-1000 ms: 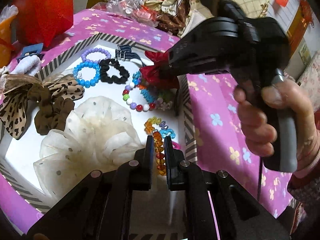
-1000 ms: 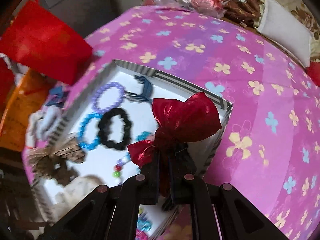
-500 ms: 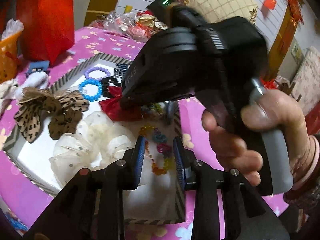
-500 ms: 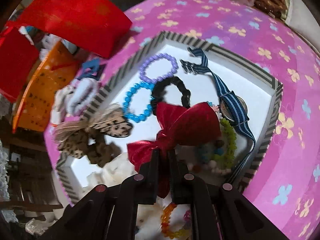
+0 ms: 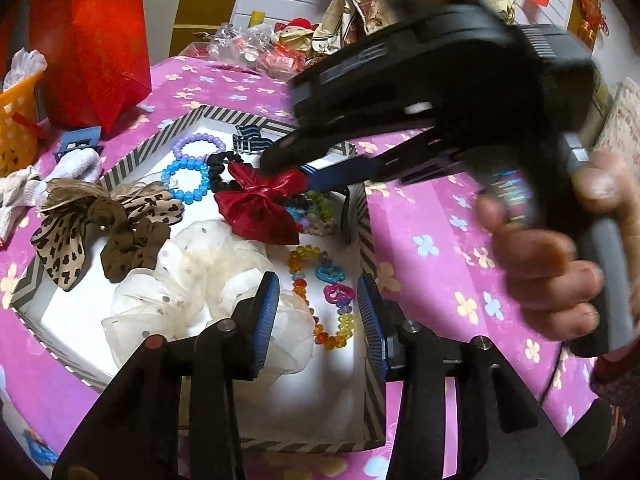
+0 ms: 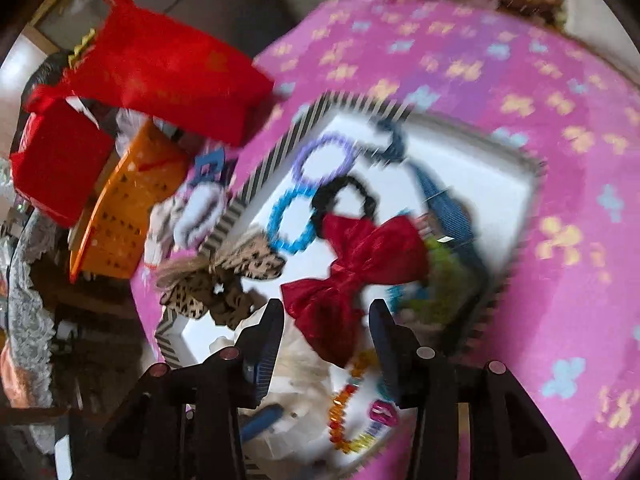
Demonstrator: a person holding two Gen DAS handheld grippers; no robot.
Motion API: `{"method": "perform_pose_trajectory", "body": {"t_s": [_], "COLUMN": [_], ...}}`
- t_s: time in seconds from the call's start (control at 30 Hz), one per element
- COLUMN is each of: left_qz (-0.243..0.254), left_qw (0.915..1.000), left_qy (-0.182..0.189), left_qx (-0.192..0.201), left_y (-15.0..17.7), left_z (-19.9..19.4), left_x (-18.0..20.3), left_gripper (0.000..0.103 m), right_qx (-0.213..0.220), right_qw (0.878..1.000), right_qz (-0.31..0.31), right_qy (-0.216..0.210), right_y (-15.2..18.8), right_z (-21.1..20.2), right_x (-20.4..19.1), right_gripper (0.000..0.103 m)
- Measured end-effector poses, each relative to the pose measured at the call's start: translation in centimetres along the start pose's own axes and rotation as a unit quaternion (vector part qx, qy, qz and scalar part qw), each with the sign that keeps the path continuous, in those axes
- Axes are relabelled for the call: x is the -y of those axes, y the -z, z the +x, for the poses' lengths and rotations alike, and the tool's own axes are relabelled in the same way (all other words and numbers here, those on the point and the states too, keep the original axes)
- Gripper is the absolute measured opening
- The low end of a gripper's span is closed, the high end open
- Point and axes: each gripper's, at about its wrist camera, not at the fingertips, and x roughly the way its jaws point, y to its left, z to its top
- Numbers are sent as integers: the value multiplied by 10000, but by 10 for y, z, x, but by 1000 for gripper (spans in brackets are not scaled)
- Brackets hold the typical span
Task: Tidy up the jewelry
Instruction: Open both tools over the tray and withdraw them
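Note:
A striped-rim white tray (image 5: 362, 236) (image 6: 516, 256) holds the jewelry. A red satin bow (image 5: 258, 208) (image 6: 352, 276) lies in its middle, free of any fingers. Around it lie a purple bead bracelet (image 5: 198, 144), a blue bead bracelet (image 5: 186, 180), a black scrunchie (image 5: 222, 168), a cream scrunchie (image 5: 200, 280), a leopard bow (image 5: 92, 216) and a colourful bead bracelet (image 5: 320, 296). My left gripper (image 5: 318, 320) is open above the colourful bracelet. My right gripper (image 6: 326, 346) is open just above the red bow; it also shows in the left wrist view (image 5: 304, 168).
The tray sits on a pink flowered tablecloth (image 5: 440, 240). A red bag (image 5: 92, 40), an orange basket (image 5: 16, 120), a blue hair clip (image 5: 78, 142) and white cloth items (image 5: 76, 164) lie to the left. Plastic packets (image 5: 256, 48) are at the back.
My right gripper carried the red bow over the tray, then opened and let it go onto the tray. My left gripper opened from nearly shut and drew back a little.

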Motion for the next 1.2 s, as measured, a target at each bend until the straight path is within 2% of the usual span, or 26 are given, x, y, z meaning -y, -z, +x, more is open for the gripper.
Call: {"method": "perform_pose_trajectory", "body": {"t_s": [0.07, 0.13, 0.3, 0.4, 0.53, 0.57, 0.6, 0.63, 0.73, 0.9, 1.0, 1.1, 1.2], "left_qz": [57, 85, 122, 355, 455, 464, 491, 500, 472, 493, 173, -251, -363], "left_qw": [9999, 9998, 9996, 9960, 9858, 9838, 9805, 9786, 9738, 9702, 9694, 9729, 9712], "left_qy": [-120, -154, -266, -810, -1528, -1632, -1786, -1853, -2006, -2128, -2210, -2040, -2072], "left_qx": [18, 15, 6, 159, 534, 580, 653, 738, 960, 1049, 1056, 1059, 1116], "left_y": [1, 2, 3, 9, 10, 10, 11, 13, 18, 17, 14, 9, 9], "left_z": [0, -1, 1, -1, -15, -19, -27, -35, -57, -91, -111, -131, -143], "left_x": [1, 1, 4, 15, 32, 35, 42, 47, 60, 80, 83, 81, 85], "left_gripper": [47, 48, 50, 65, 66, 71, 78, 79, 80, 81, 81, 82, 82], "right_qx": [438, 726, 1108, 1124, 1087, 1125, 1150, 1178, 1332, 1542, 1663, 1731, 1819], "right_qw": [9986, 9953, 9828, 9752, 9713, 9702, 9698, 9693, 9679, 9668, 9648, 9634, 9613], "right_qz": [57, 147, 560, 909, 1317, 1369, 1374, 1355, 1229, 1165, 1168, 1089, 1025], "right_qy": [298, 620, 1366, 1674, 1653, 1652, 1657, 1678, 1742, 1673, 1669, 1733, 1798], "right_y": [15, 35, 116, 166, 213, 223, 228, 234, 245, 259, 271, 280, 288], "right_z": [-32, -60, -117, -134, -142, -144, -145, -147, -155, -166, -171, -175, -181], "right_x": [6, 16, 54, 78, 102, 105, 105, 105, 98, 90, 86, 79, 71], "right_gripper": [42, 42, 45, 45, 45, 45, 45, 45, 45, 45, 45, 45, 45]}}
